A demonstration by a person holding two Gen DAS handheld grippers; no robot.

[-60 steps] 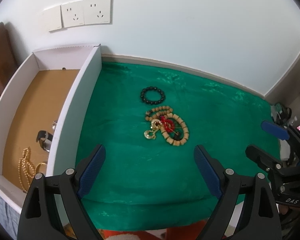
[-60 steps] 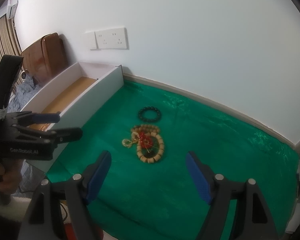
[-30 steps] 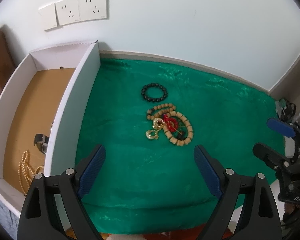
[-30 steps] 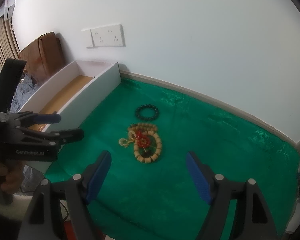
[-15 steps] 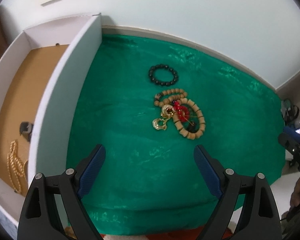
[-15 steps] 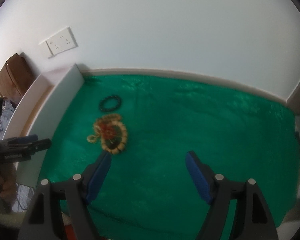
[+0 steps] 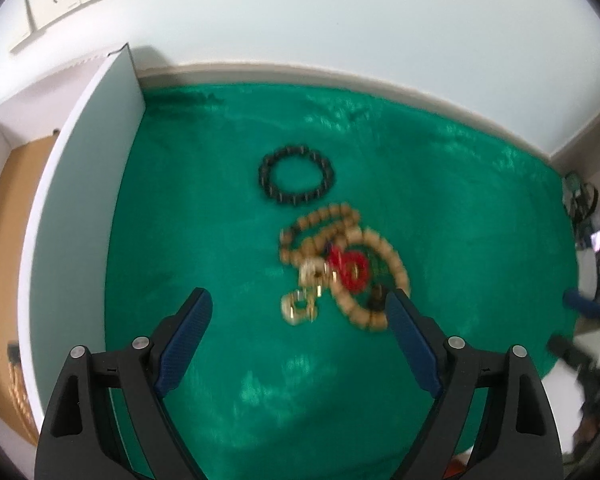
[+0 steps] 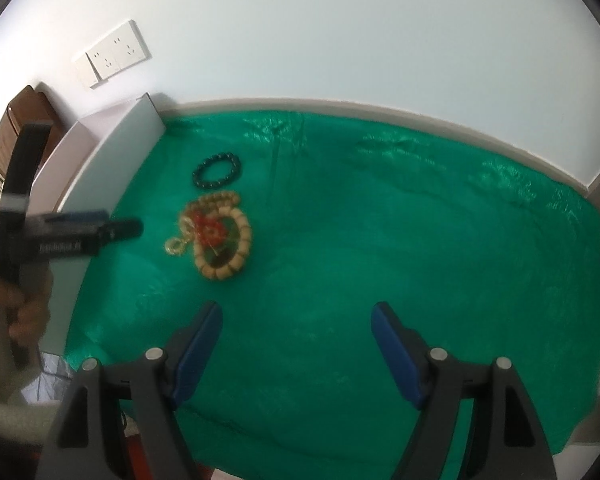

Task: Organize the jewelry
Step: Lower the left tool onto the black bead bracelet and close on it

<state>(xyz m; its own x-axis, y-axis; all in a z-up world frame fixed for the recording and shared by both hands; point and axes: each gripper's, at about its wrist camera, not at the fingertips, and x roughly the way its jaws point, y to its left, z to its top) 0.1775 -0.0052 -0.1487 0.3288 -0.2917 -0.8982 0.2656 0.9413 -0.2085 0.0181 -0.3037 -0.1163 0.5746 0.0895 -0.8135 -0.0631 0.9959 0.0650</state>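
Left wrist: open left tool [image 7: 298, 308] above tangled beads [image 7: 340, 268] (blurred).

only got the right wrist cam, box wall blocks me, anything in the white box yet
Observer: Yes. The left wrist view looks over the white box wall: what looks like a gold bead strand lies on its brown floor, in the near corner.
Operator: left gripper is just a blur side-on for me, is it carrying anything
Observer: No. The left gripper is open with nothing between its pads, and the jewelry pile lies on the cloth just ahead of its tips.
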